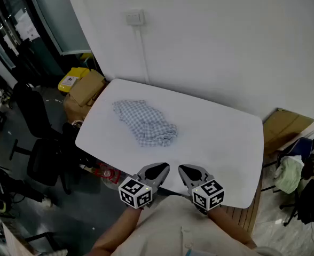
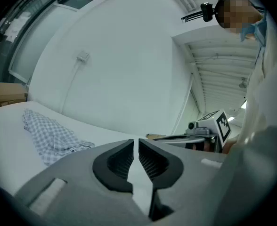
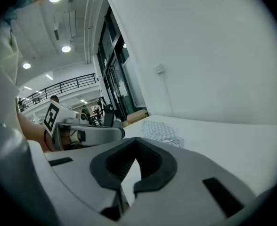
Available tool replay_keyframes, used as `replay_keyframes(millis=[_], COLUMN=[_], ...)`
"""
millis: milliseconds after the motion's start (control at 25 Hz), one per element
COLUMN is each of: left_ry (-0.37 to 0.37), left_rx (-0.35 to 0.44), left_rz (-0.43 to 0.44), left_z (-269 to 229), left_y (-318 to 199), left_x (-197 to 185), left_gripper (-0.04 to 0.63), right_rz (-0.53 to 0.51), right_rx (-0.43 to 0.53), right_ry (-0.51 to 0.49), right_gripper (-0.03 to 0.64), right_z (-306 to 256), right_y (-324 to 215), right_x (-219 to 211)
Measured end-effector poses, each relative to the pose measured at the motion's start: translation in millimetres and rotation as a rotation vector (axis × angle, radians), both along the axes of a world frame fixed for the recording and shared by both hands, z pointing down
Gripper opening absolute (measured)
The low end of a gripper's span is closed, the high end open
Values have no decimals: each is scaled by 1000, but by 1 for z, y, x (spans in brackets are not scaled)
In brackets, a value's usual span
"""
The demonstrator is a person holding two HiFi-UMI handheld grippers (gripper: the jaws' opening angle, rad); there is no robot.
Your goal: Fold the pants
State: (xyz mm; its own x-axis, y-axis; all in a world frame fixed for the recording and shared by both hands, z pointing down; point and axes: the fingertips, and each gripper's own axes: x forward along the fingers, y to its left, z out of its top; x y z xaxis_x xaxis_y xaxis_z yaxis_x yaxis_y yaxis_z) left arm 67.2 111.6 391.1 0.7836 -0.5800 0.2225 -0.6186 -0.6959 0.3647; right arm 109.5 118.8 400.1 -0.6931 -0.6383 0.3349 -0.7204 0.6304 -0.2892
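The pants (image 1: pixel 144 122), blue-and-white checked, lie crumpled in a heap on the left half of the white table (image 1: pixel 216 137). They also show at the left of the left gripper view as the pants (image 2: pixel 51 135), and small in the distance in the right gripper view as the pants (image 3: pixel 162 132). My left gripper (image 1: pixel 158 170) and right gripper (image 1: pixel 188 172) hover side by side over the table's near edge, well short of the cloth. Both are shut with nothing between the jaws. In its own view the left gripper (image 2: pixel 137 143) has its tips nearly touching; the right gripper (image 3: pixel 137 142) has its tips closed.
A white wall with a socket (image 1: pixel 135 17) and a cable runs behind the table. Cardboard boxes (image 1: pixel 85 89) and a black chair (image 1: pixel 39 137) stand to the left. A flat cardboard sheet (image 1: pixel 285 126) and a chair with clothes (image 1: pixel 296 175) are at the right.
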Motion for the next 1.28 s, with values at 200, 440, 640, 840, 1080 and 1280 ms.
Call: replay_keyframes(millis=[200, 440, 640, 840, 1080, 1280], left_ry=[-3, -2, 4, 4, 1, -21], left_rx=[-1, -1, -3, 0, -21, -35], left_rz=[1, 2, 5, 12, 2, 11], left_z=[-1, -1, -1, 0, 9, 18], left_y=[-2, -3, -5, -9, -23, -45], left_x=[1, 1, 0, -4, -18, -30], left_gripper=[40, 40, 40, 40, 40, 40], right_rz=[2, 3, -19, -41, -59, -62], right_rx=[-1, -6, 0, 12, 6, 2], right_ry=[-2, -3, -43, -50, -6, 37], right_gripper=[15, 15, 15, 17, 17, 18], right_z=[0, 1, -3, -3, 4, 9], right_y=[-2, -4, -4, -7, -18, -36], right_x=[1, 1, -4, -14, -25, -36])
